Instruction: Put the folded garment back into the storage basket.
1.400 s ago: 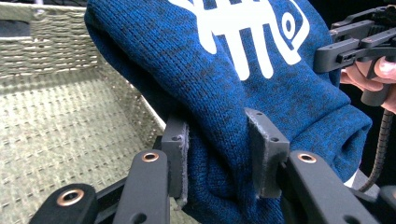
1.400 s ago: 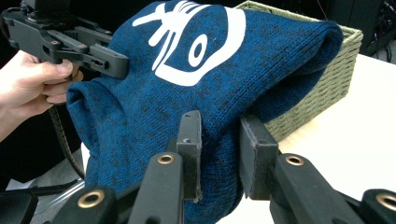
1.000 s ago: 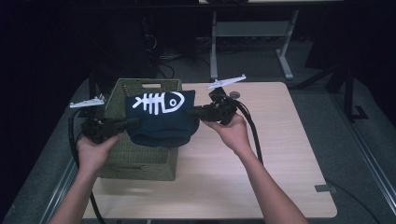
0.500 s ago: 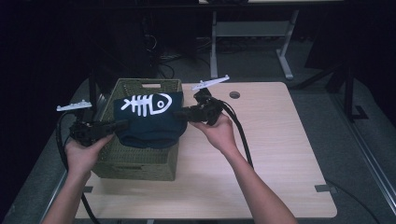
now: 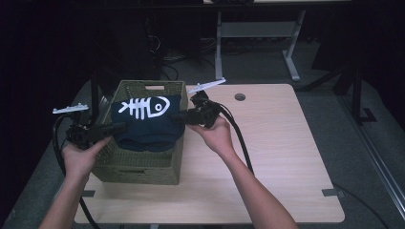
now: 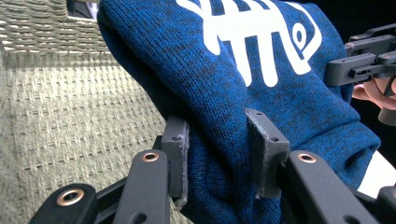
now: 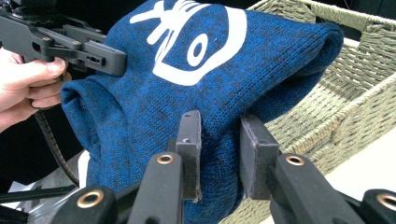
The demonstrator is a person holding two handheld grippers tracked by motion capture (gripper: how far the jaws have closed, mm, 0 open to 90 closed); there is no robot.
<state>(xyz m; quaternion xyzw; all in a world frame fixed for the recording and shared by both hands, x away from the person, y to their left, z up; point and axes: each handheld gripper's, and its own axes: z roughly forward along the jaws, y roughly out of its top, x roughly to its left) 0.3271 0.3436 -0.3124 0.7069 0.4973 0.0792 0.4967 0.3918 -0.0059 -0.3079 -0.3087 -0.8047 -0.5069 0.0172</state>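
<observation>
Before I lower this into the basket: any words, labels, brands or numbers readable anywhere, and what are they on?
No readable text in any view.
Blue knit garment: a white fish-skeleton picture, not lettering.
Woven basket: no label or tag visible.
Left gripper and right gripper: no markings visible.

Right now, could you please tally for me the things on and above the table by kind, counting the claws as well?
Blue knit garment with a white fish-skeleton print: 1
Woven basket: 1
Claws, the left claw and the right claw, each shut on the garment: 2
Wooden table: 1
Total: 5
</observation>
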